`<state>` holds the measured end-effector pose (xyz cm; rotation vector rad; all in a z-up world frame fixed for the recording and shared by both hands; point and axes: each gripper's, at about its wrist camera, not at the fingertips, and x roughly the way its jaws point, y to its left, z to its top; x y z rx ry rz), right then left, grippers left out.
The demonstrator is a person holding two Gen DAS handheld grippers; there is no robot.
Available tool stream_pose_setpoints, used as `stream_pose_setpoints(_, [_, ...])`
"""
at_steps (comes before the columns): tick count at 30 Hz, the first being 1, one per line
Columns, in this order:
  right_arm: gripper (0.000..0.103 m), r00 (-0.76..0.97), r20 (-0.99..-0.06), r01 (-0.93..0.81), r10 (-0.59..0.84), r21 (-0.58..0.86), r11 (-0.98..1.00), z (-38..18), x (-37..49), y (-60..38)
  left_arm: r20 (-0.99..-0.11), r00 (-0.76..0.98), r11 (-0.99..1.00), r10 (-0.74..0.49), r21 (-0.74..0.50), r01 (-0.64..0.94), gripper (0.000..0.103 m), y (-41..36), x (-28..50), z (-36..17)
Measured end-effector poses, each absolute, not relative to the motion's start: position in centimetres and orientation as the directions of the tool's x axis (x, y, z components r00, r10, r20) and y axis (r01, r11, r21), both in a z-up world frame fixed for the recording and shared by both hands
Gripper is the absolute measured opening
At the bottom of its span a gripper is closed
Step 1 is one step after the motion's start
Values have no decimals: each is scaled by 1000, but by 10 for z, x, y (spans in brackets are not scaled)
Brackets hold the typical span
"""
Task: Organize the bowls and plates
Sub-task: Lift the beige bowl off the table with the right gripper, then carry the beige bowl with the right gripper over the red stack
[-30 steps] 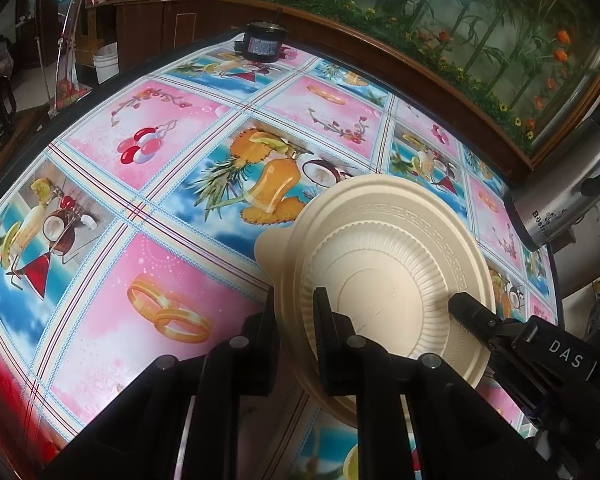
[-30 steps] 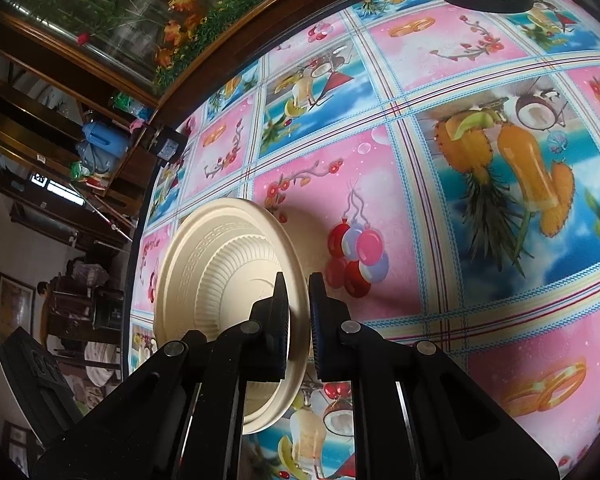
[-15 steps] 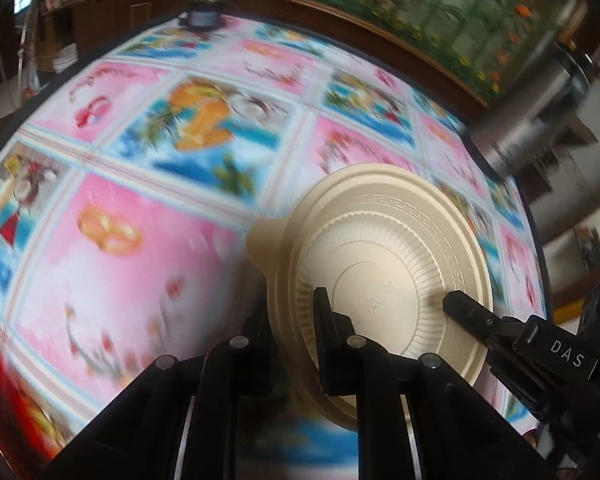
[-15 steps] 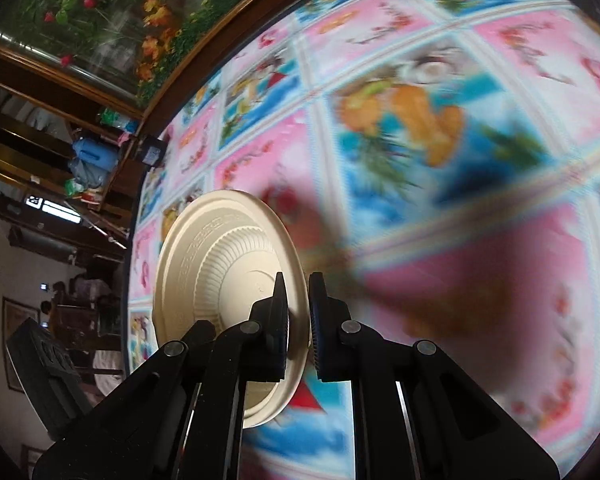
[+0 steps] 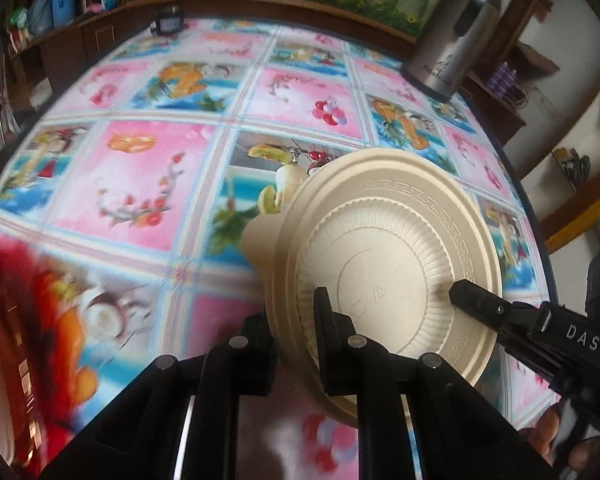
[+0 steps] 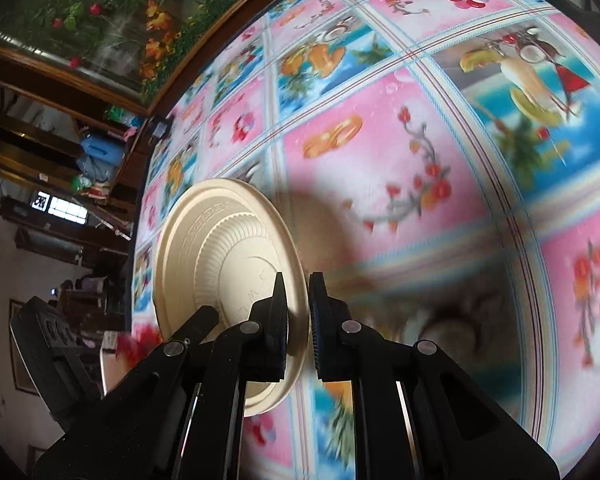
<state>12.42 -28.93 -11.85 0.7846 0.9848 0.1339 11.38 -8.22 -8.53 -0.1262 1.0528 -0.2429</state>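
A cream plastic plate [image 5: 396, 264] with a ribbed well is held on edge above the table. My left gripper [image 5: 296, 320] is shut on its near rim. A cream bowl [image 5: 260, 236] peeks out behind the plate, and what holds it is hidden. My right gripper shows at the right of the left wrist view, its finger [image 5: 476, 298] on the plate's other rim. In the right wrist view the same plate [image 6: 228, 272] stands on edge and my right gripper [image 6: 298, 312] is shut on its rim.
The round table [image 5: 148, 168] has a bright pink and blue patterned cloth. A steel thermos jug [image 5: 448, 48] stands at its far right edge. A small black box [image 5: 168, 24] sits at the far edge. Wooden cabinets and a flowered wall lie beyond.
Both grippers have carried the plate toward the table's near side and swung sideways; the background has shifted and blurs. The grips on the plate are unchanged.
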Motion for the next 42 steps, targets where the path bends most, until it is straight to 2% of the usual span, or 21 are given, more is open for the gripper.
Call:
stream_pose_setpoints(12, [10, 624, -595, 18, 505, 658, 753, -43, 78, -218, -760, 611, 975, -220, -164, 147, 22, -14, 34, -16])
stream_pose_setpoints(21, [10, 538, -561, -216, 629, 630, 746, -10, 81, -101, -738, 671, 992, -79, -122, -17, 24, 85, -1, 13])
stream_pose_setpoints(25, [10, 502, -572, -303, 649, 586, 751, 0, 83, -46, -729, 684, 995, 21, -54, -89, 24, 115, -10, 21])
stream_pose_setpoints(30, [10, 504, -588, -379, 632, 507, 774, 10, 76, -3, -727, 682, 991, 80, -15, -133, 24, 134, -14, 24])
stream_pose_setpoints(34, [10, 505, -617, -409, 603, 445, 797, 5, 72, 17, -755, 650, 990, 86, -11, -143, 24, 145, -7, 10])
stream_pose_setpoints(42, [10, 440, -702, -348, 560, 441, 827, -37, 91, 25, -826, 562, 993, 35, -34, -112, 25, 152, 2, -23])
